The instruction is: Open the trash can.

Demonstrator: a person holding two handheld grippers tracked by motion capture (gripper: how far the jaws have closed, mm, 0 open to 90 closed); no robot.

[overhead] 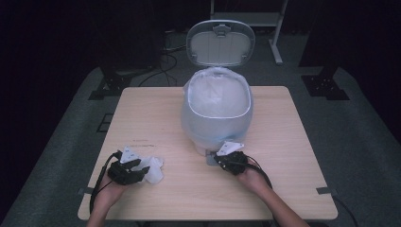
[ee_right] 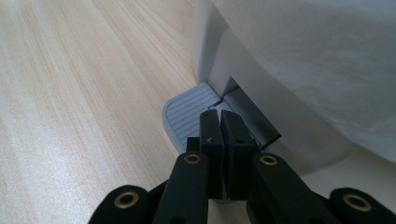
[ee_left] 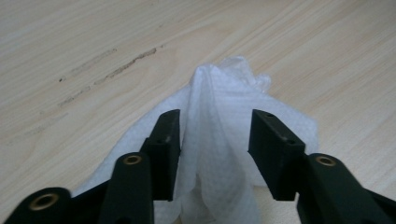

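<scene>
A white pedal bin with a pale liner bag stands at the table's middle, its lid raised. My right gripper is shut, its tips pressed down on the bin's grey ribbed pedal; in the high view the right gripper sits at the bin's front foot. A crumpled white paper towel lies on the table at the front left. My left gripper is open, one jaw on each side of the towel's raised fold. In the high view the left gripper meets the towel.
The light wooden table has a faint dark scuff beyond the towel. Black stands and cables sit on the dark floor behind the table. A table edge runs near both of the person's wrists.
</scene>
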